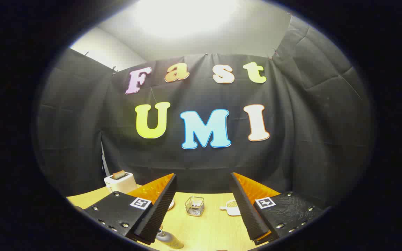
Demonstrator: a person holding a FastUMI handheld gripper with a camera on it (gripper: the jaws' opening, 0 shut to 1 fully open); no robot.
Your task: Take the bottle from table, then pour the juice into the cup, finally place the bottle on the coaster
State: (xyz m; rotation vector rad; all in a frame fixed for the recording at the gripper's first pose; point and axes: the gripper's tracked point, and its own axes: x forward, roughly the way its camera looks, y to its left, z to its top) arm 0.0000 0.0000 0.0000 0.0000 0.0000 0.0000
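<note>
We see a booth closed by a black cloth wall (201,164) that hangs in folds at the back and on both sides. Above the cloth there is a pale wall (103,52) and a white ceiling (201,38), where a strong light (187,14) shines down. Below, a bench (211,226) with a light wooden top reaches to the cloth. At its far left corner stands a white toaster (119,182), close to the cloth.

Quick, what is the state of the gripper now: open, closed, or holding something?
Gripper: open, jaws wide apart, holding nothing; the bottle lies low on the table by one finger.
</note>
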